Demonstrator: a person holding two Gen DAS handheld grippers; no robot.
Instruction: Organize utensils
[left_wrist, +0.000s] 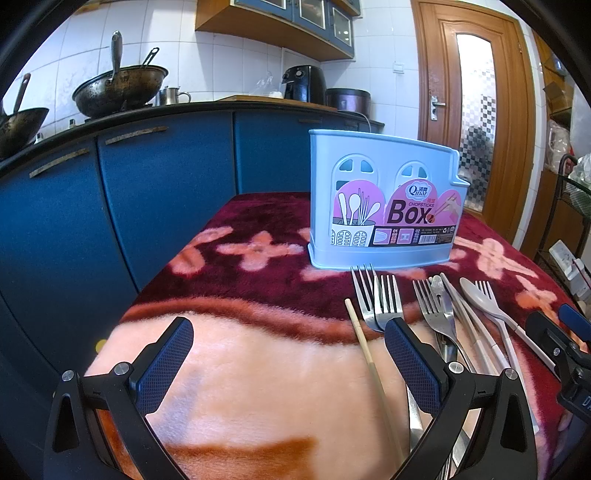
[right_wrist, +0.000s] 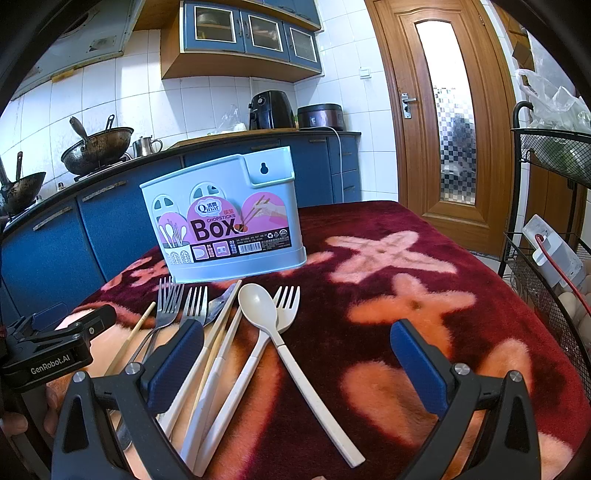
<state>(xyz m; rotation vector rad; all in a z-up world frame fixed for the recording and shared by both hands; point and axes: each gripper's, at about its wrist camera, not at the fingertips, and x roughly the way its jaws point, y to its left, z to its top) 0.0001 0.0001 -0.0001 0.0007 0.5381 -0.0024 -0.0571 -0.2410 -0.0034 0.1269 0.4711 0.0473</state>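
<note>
Both grippers hang wide open and hold nothing: the left gripper (left_wrist: 288, 345) over bare blanket (left_wrist: 258, 387), the right gripper (right_wrist: 295, 347) with its left finger over the utensils. Metal forks (right_wrist: 173, 302), chopsticks (right_wrist: 221, 321), a spoon (right_wrist: 258, 306) and a plastic fork (right_wrist: 286, 310) lie loose. Beyond them the chopstick box (right_wrist: 229, 218) stands upright.

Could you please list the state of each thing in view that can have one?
Left tongs: open, holding nothing.
Right tongs: open, holding nothing.
Chopsticks box: upright on the blanket, nothing visible sticking out.
Metal forks: lying flat, loose.
Beige spoon: lying flat, bowl up.
Beige fork: lying flat, its handle crossing the spoon's.
Wooden chopstick: lying flat.
Door: closed.
</note>
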